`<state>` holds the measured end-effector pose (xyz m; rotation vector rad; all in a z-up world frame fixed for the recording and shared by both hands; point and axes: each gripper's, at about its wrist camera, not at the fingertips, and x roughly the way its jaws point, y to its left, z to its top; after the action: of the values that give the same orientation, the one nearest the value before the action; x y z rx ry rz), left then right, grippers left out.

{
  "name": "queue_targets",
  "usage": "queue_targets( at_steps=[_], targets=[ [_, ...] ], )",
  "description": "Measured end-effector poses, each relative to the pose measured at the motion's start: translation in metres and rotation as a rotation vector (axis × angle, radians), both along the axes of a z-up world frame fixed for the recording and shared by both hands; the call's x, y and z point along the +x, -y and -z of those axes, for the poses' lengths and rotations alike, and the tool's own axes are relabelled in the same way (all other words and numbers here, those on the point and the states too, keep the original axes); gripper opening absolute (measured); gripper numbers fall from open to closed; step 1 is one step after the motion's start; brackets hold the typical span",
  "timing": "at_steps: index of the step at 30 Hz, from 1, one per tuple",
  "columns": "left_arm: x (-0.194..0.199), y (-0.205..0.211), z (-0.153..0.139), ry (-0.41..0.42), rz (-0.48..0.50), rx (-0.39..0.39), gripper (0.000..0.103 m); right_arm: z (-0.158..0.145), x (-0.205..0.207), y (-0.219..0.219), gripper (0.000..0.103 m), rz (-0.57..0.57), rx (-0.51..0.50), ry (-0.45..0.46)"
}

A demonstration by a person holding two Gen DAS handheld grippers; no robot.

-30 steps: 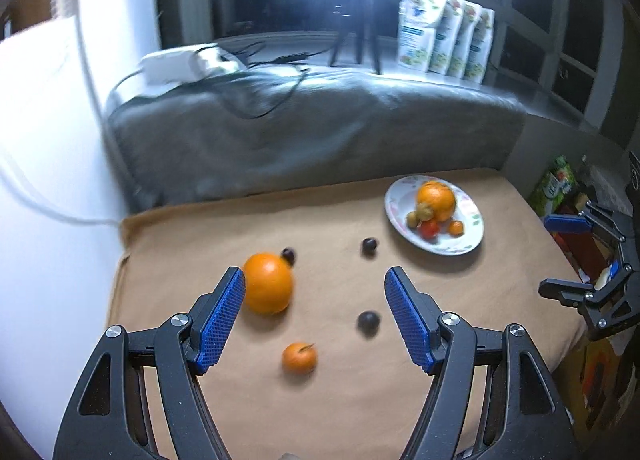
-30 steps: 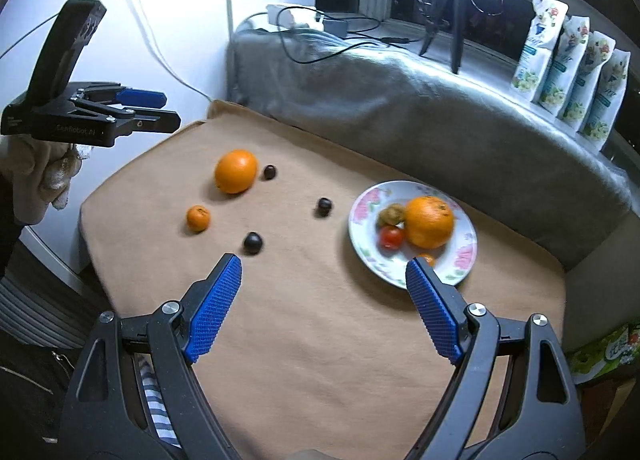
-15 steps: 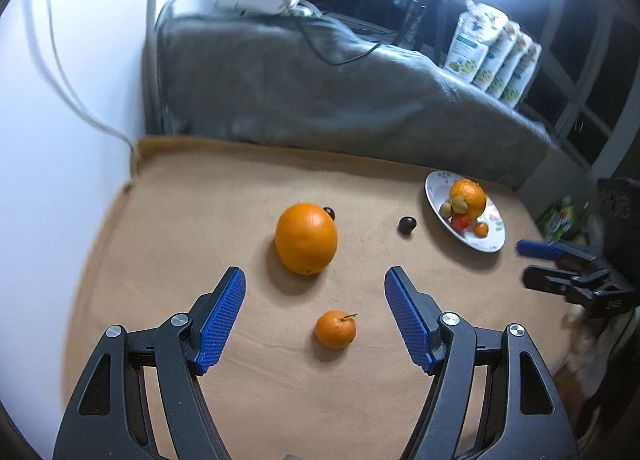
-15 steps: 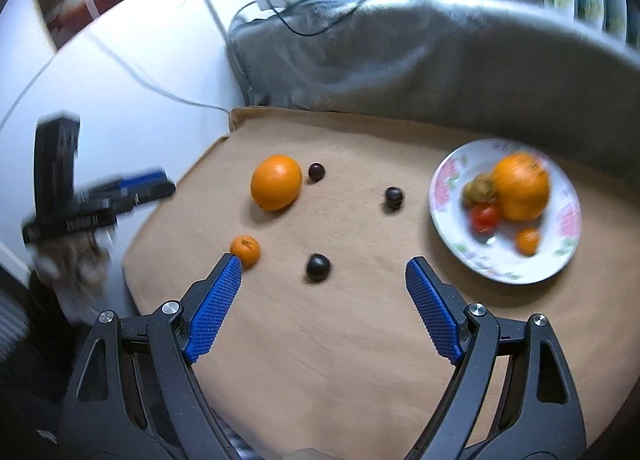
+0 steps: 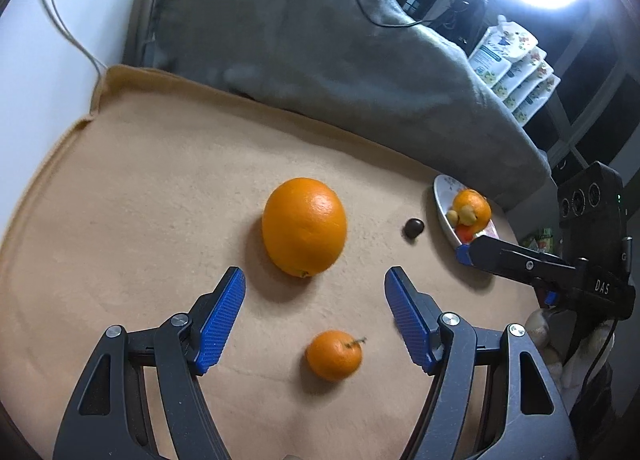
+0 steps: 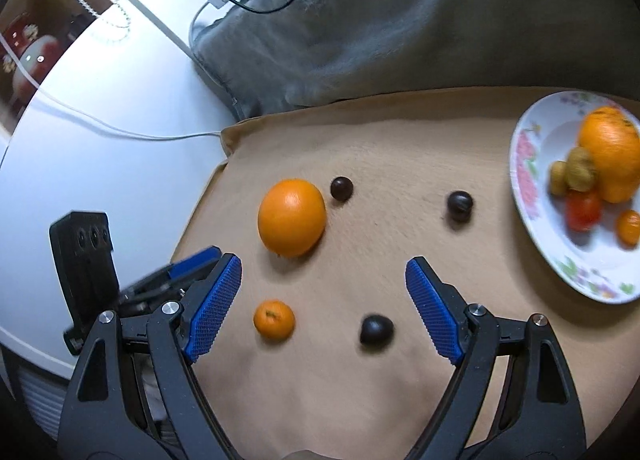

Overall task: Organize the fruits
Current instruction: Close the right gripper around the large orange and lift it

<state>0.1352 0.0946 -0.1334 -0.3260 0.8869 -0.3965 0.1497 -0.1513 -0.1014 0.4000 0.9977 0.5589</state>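
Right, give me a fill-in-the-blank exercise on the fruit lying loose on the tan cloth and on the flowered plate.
1. Off the white flowered plate, the tan cloth holds ___ small dark round fruits.
2. The big round orange lies on the ___.
3. The small stemmed mandarin lies between the open left gripper's blue ___.
4. The red tomato sits on the ___.

Missing words: three; cloth; pads; plate

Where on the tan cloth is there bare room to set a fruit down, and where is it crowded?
Bare: the tan cloth along the grey blanket, and the near strip below the small tangerine. Crowded: the middle, around the large orange and three dark round fruits, and the floral white plate, already holding fruit.
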Motion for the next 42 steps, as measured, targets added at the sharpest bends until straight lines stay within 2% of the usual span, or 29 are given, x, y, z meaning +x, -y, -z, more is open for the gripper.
queue_targets(
  at_steps=[4, 16, 25, 26, 28, 33, 42],
  targets=[
    [0.010, 0.001, 0.010, -0.012, 0.002, -0.007, 0.072, 0.009, 0.019, -0.018, 0.087, -0.011, -0.007, -0.015],
    [0.031, 0.012, 0.023, -0.028, 0.036, 0.061, 0.072, 0.023, 0.057, -0.061, 0.087, -0.039, -0.021, -0.070],
    [0.041, 0.014, 0.027, -0.044, 0.050, 0.050, 0.071, 0.029, 0.063, -0.078, 0.074, -0.072, -0.044, -0.093],
    [0.042, 0.015, 0.028, -0.075, 0.096, 0.036, 0.070, 0.030, 0.063, -0.079, 0.072, -0.074, -0.043, -0.097],
    [0.041, 0.011, 0.030, -0.076, 0.100, 0.034, 0.070, 0.033, 0.064, -0.081, 0.068, -0.076, -0.041, -0.109],
    [0.043, 0.010, 0.031, -0.085, 0.105, 0.026, 0.060, 0.034, 0.066, -0.084, 0.068, -0.077, -0.034, -0.111],
    [0.039, 0.016, 0.025, -0.072, 0.106, 0.057, 0.060, 0.029, 0.059, -0.083, 0.067, -0.078, -0.026, -0.099]
  ],
)
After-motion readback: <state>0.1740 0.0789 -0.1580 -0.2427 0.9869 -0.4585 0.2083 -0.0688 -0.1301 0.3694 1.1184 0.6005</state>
